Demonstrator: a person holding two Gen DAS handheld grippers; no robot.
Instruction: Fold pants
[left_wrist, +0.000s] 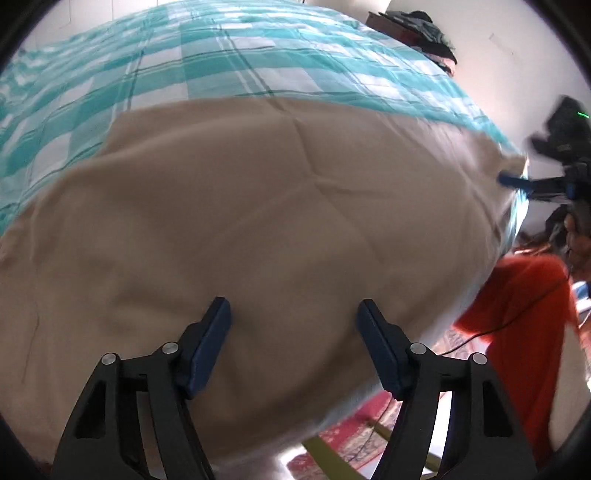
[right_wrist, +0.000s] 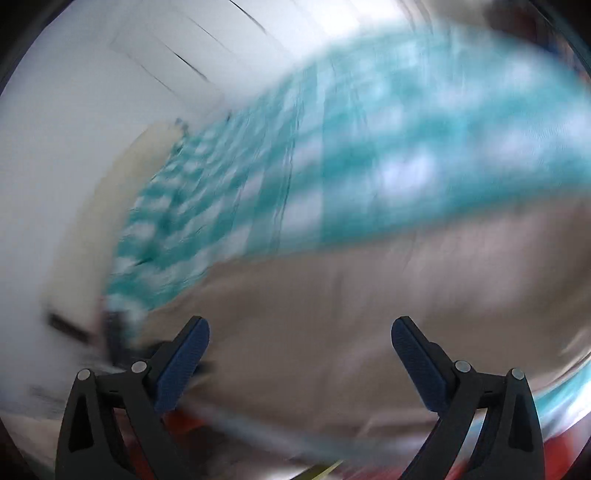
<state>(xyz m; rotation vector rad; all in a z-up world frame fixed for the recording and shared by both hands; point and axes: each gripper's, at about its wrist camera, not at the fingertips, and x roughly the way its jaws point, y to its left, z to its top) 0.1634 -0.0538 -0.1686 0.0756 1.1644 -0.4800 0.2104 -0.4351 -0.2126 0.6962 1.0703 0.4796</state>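
Blue-padded jaws of the left gripper (left_wrist: 293, 314) stand wide apart in the left wrist view with nothing between them, hovering just above the beige pants (left_wrist: 258, 221); the pants lie spread flat on the bed, over its teal-and-white checked bedsheet (left_wrist: 221, 66), near the bed's front edge, and their long axis appears to run left to right across this view; at the far right edge of the cloth the right gripper (left_wrist: 517, 182) shows side-on, one blue finger reaching to the hem, whether touching it I cannot tell; beyond the bed's edge are the person's orange shirt (left_wrist: 517, 314) and a patterned red rug (left_wrist: 354, 435), and a dark heap of clothes (left_wrist: 417, 29) sits at the bed's far corner. Seen from the right wrist, heavily blurred, the right gripper (right_wrist: 301, 332) is likewise wide open and empty, the pants (right_wrist: 351, 314) lying directly ahead of and under its fingers, the checked sheet (right_wrist: 332, 166) beyond them. Judging from this, each gripper is at its own end of the garment, the left over the body of the cloth, so the coming fold likely turns on pinching an edge at each end.
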